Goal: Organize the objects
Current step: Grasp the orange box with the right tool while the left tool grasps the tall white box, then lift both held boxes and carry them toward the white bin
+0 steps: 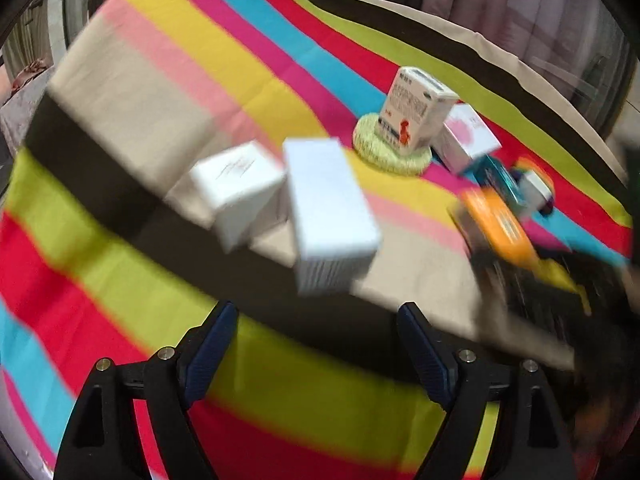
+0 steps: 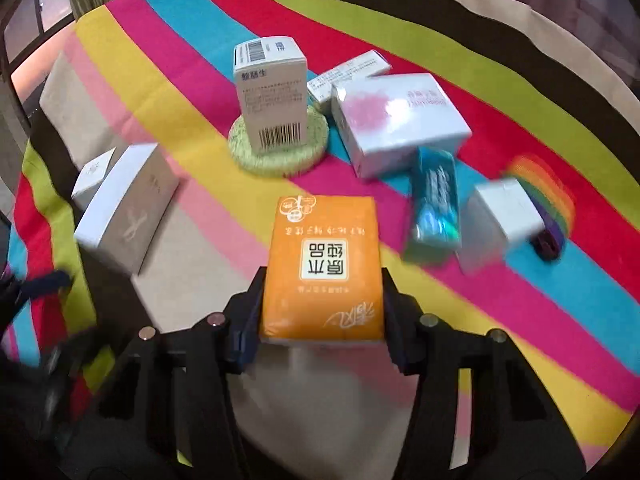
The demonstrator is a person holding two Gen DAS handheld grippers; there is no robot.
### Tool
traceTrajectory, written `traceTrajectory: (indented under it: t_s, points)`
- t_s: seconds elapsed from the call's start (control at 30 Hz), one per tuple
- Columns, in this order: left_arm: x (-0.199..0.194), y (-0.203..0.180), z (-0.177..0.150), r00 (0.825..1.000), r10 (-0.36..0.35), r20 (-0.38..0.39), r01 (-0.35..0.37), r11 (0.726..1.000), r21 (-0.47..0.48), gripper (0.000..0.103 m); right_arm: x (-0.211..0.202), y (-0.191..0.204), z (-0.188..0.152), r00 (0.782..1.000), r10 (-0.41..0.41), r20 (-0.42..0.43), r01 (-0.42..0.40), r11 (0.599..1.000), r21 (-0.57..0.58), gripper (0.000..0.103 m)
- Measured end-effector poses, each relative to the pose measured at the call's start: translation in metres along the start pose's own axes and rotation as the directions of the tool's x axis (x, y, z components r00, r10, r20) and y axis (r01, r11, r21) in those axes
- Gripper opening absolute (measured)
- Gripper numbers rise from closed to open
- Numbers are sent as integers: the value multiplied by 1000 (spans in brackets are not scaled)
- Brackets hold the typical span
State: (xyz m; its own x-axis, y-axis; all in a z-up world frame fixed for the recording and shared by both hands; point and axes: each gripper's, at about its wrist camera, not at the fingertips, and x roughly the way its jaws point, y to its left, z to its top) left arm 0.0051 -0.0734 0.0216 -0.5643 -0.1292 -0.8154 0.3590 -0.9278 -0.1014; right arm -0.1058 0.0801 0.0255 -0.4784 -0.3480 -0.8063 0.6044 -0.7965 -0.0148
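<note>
Right gripper (image 2: 322,300) is pinching the orange tissue pack (image 2: 322,268), holding it above the striped tablecloth (image 2: 500,300) toward the table's near edge. Left gripper (image 1: 316,344) is hanging spread, nothing between its jaws, over the cloth in front of two white boxes (image 1: 332,212). A barcode box (image 2: 274,96) is sitting on a green coaster (image 2: 280,156) mid-table.

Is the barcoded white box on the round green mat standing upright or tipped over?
Upright. The white box stands on end on the green mat, its top face up and its barcode at the foot.
</note>
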Motion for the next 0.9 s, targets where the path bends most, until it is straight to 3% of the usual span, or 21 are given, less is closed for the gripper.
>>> traceTrajectory:
  t_s: [0.17, 0.2, 0.23, 0.27, 0.33, 0.47, 0.53, 0.9]
  points:
    - [27, -17, 31, 997, 76, 10, -76, 997, 19, 84, -34, 6, -46, 999, -35, 12, 34, 998, 51, 55]
    - [28, -20, 32, 997, 70, 16, -71, 997, 29, 74, -40, 7, -53, 999, -39, 16, 38, 998, 57, 55]
    - [24, -24, 30, 998, 55, 38, -56, 997, 44, 39, -45, 8, -60, 999, -42, 22, 41, 997, 66, 56]
    - [21, -26, 28, 998, 40, 39, -42, 998, 57, 37, -48, 12, -64, 999, -45, 29, 43, 997, 69, 56]
    - [10, -28, 16, 999, -33, 24, 31, 997, 68, 37, -51, 16, -71, 998, -49, 42, 46, 996, 74, 56]
    - [-22, -30, -30, 997, -57, 46, 51, 992, 117, 37, -50, 19, -73, 998, -45, 49, 41, 996, 80, 56]
    - [-38, -29, -54, 997, -38, 68, 28, 989, 148, 37, -54, 15, -77, 998, -42, 50, 38, 996, 83, 56]
    - [-36, -37, -58, 997, 2, 79, -14, 988, 157, 38, -56, 14, -76, 998, -45, 50, 41, 996, 81, 56]
